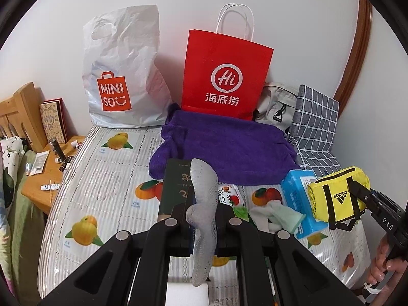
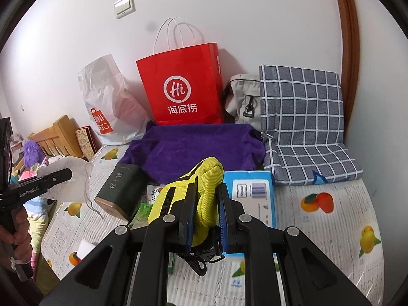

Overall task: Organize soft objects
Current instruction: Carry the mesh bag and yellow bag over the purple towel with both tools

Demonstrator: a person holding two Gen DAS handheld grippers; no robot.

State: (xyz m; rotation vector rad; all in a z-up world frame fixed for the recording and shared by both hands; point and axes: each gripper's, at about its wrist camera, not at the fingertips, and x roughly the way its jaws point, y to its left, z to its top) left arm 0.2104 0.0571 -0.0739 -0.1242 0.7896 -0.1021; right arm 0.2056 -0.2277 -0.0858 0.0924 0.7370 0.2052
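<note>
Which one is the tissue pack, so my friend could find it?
Start at the tall red paper bag by the wall, then the purple towel before it. The light blue plastic tissue pack lies at the towel's front right corner, the only blue block there.

A: Far side?
B: Plain white wall (image 2: 242, 12), light switch (image 2: 124, 6) upper left. Brown curved wood trim (image 2: 348, 25) far right.
A: Furniture?
B: Wooden headboard (image 1: 21, 117) left, low wooden bedside table (image 1: 42, 178) beside it. Worktop is covered by a fruit-print sheet (image 1: 102, 178). Light is even.
</note>
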